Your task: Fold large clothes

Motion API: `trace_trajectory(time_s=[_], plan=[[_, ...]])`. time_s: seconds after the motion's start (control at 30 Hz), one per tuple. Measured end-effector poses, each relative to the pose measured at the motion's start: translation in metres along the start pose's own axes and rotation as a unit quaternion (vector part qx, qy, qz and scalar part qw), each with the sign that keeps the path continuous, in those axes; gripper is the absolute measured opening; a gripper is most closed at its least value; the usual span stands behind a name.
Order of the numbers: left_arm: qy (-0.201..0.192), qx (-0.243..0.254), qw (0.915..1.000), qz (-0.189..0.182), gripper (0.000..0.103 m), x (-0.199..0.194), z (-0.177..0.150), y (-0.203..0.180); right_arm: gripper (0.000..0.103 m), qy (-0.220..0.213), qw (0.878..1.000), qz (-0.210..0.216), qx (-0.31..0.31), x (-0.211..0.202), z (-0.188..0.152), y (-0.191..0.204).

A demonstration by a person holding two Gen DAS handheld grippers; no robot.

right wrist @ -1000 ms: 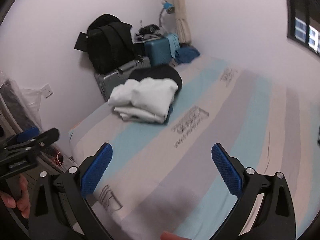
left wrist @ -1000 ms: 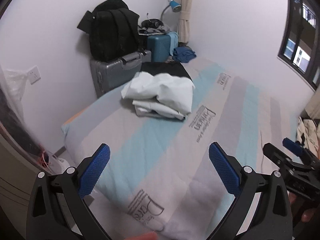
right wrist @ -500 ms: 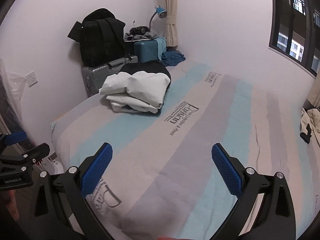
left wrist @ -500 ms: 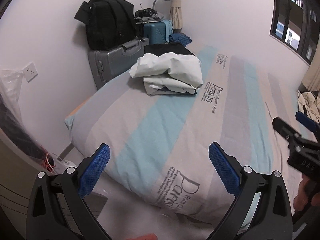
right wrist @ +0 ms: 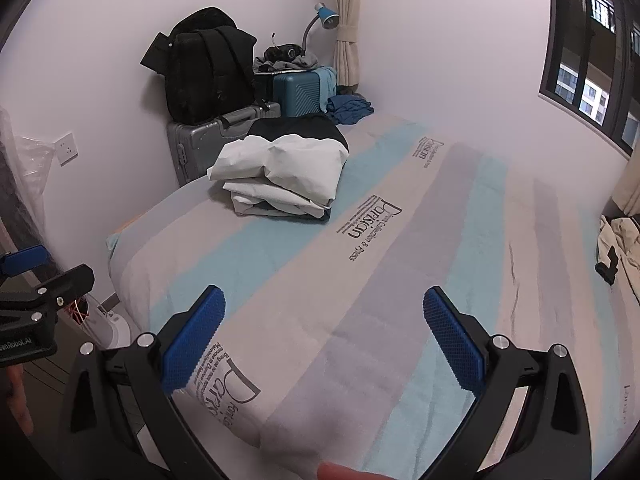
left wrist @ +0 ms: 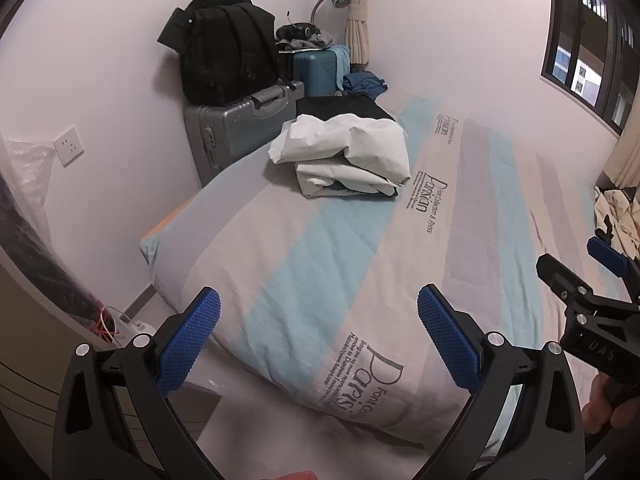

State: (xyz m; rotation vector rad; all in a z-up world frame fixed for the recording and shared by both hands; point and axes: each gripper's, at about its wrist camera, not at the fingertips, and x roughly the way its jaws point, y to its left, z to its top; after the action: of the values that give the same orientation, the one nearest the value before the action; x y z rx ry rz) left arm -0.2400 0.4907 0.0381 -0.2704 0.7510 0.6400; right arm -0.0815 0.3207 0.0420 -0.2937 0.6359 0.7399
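both grippers [left wrist: 318,336] [right wrist: 324,336] hover (jaws wide) over bed [right wrist: 400,280]

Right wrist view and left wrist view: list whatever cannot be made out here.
- Heap of cream fabric: cut off by the right edge in both views; what garment it is cannot be told.
- Dark layer under the folded white stack: only an edge shows.
- Small print on the mattress: partly behind the right gripper, too small to read.
- Left gripper: jaws open, nothing between them.
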Motion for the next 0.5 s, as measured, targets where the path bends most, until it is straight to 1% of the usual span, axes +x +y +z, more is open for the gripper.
trace_trajectory(time_s=[0.5], plan=[[0.001,-0.003,1.0000,0.003,0.097,-0.001,0.004,-0.008,0.096,0.003,1.000,0.001,0.005,-0.006,0.005,-0.014]])
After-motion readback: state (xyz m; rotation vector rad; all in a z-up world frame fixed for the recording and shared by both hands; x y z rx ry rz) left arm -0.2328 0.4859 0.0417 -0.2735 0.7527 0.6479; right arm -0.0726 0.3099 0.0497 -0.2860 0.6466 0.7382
